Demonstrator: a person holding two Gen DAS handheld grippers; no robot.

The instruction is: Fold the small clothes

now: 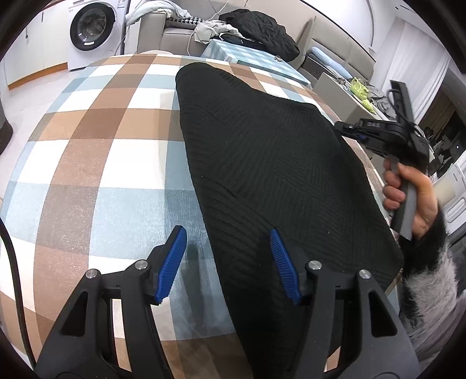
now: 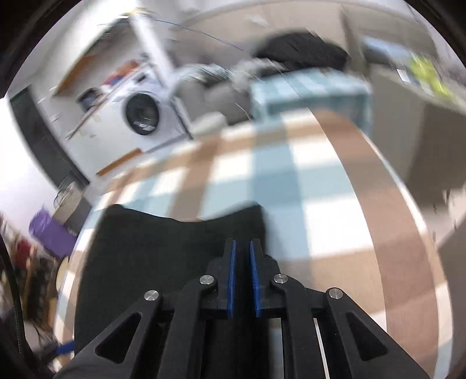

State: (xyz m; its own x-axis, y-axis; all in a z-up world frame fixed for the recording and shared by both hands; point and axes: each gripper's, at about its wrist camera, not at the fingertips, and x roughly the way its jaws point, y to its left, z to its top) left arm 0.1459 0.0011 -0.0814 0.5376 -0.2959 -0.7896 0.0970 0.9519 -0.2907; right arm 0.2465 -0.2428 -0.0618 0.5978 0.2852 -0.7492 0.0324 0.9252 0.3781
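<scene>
Left gripper point(image 1: 228, 262) jaws apart, straddling the black garment's point(image 1: 271, 163) counter-side edge to pinch it; right gripper point(image 2: 243, 272) nearly together, empty, over its right edge.

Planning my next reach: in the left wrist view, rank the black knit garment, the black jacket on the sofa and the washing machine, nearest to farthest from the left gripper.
1. Black knit garment: under the left gripper, its right finger over the fabric.
2. Black jacket on the sofa, and washing machine, far left: both far back, too close to call.
</scene>
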